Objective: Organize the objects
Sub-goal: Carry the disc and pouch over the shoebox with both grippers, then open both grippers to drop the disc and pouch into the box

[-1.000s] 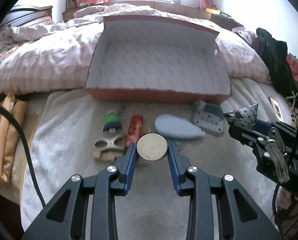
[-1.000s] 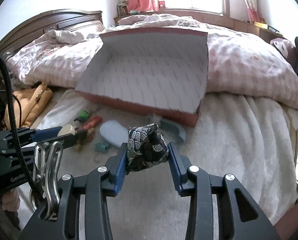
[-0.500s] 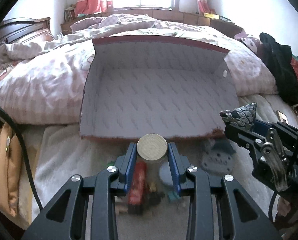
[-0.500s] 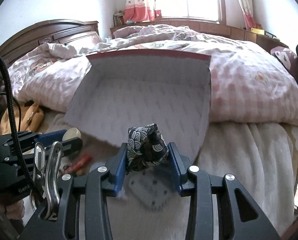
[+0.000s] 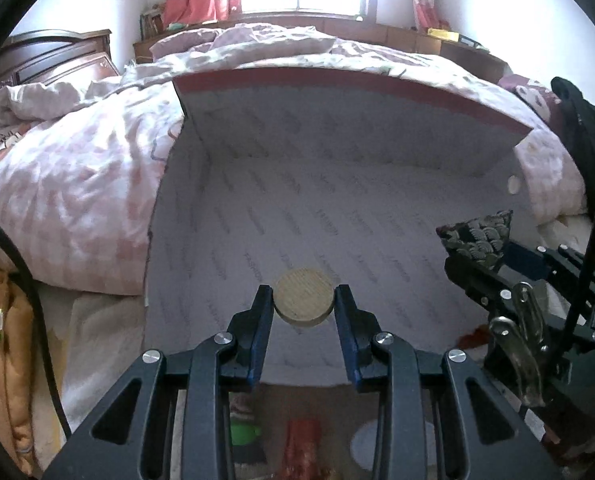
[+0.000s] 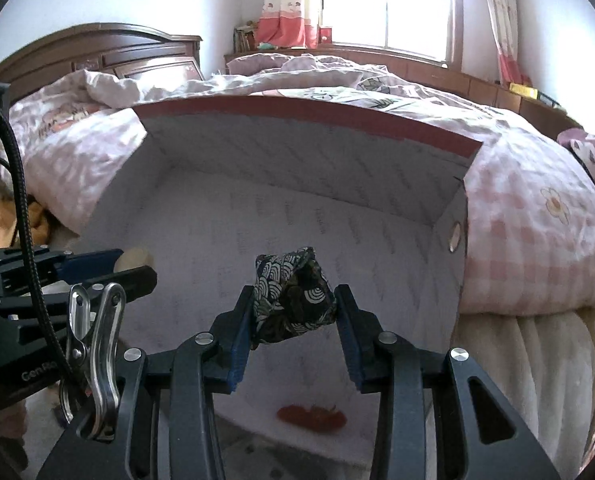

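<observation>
Left wrist view: the left hand-held gripper (image 5: 303,300) is clenched on a round wooden disc (image 5: 303,299), its flat face turned toward the camera, with 1 blue finger pressed to each side of its edge. The disc hangs over the open box (image 5: 337,216), whose pale printed floor spreads out directly ahead and below, with the red-edged far wall beyond it. The box's near edge lies under the finger bases, so the disc already seems to be past the rim. A release would likely drop it toward the near middle of the floor. On the blanket beneath the hand-held gripper lie a green toy (image 5: 246,434), a red item (image 5: 303,446) and a pale oval thing (image 5: 377,446), all outside the box. The right hand-held gripper (image 5: 477,252) shows at the right with its load.

Right wrist view: the right hand-held gripper (image 6: 293,300) grasps a dark wave-patterned cloth pouch (image 6: 293,296), pinched on both sides. It too hangs over the box (image 6: 337,240) floor, toward the right wall with its round hole. The left hand-held gripper (image 6: 133,266) sits level with it at the left. Neither looks clearly nearer the floor, so the 2 could well let go together. A reddish patch (image 6: 311,416) shows at the box's near edge; what it is cannot be told.
</observation>
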Demonstrator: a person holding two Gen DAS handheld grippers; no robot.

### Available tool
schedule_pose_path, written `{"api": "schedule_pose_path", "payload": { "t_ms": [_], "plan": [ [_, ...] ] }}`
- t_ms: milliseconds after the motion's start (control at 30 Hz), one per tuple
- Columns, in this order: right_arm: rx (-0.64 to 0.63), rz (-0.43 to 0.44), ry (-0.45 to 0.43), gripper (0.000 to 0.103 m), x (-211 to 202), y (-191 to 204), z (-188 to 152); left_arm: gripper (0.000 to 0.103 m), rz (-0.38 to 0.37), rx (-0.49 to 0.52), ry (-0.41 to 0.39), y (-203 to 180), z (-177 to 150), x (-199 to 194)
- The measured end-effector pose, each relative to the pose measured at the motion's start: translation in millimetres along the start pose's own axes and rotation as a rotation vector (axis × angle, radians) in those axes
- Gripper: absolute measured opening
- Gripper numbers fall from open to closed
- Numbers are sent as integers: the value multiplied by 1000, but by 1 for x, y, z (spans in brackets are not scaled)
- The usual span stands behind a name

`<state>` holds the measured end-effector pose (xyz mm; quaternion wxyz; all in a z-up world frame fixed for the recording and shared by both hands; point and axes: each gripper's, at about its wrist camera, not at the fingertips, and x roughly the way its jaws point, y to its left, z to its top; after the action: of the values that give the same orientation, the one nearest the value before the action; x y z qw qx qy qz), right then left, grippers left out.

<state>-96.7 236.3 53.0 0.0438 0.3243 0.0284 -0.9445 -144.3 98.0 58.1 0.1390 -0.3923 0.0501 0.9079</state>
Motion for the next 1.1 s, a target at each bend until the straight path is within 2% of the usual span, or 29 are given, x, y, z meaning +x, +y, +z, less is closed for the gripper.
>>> {"api": "schedule_pose_path", "payload": {
  "t_ms": [333, 500, 633, 800, 833, 900, 967, 1100],
  "plan": [
    [-61, -87, -24, 40, 24, -13, 4, 31, 17, 0, 19, -4, 2, 19],
    [-71, -129, -5, 40, 37, -26, 9, 31, 29, 7, 19, -7, 7, 21],
    [-79, -100, 2, 40, 33, -25, 10, 31, 34, 20, 19, -12, 7, 22],
    [-20, -31, 46, 40, 33, -27, 10, 31, 48, 31, 23, -14, 9, 22],
    [-14, -23, 51, 41, 32, -27, 9, 34, 49, 31, 27, -15, 9, 21],
    [-14, -23, 50, 44, 29, -26, 9, 53, 60, 30, 27, -16, 10, 20],
    [-11, -17, 47, 49, 27, -25, 5, 61, 72, 30, 11, -16, 9, 17],
    [24, 6, 43, 57, 20, -27, 7, 69, 88, 29, -7, -17, 8, 10]
  ]
}}
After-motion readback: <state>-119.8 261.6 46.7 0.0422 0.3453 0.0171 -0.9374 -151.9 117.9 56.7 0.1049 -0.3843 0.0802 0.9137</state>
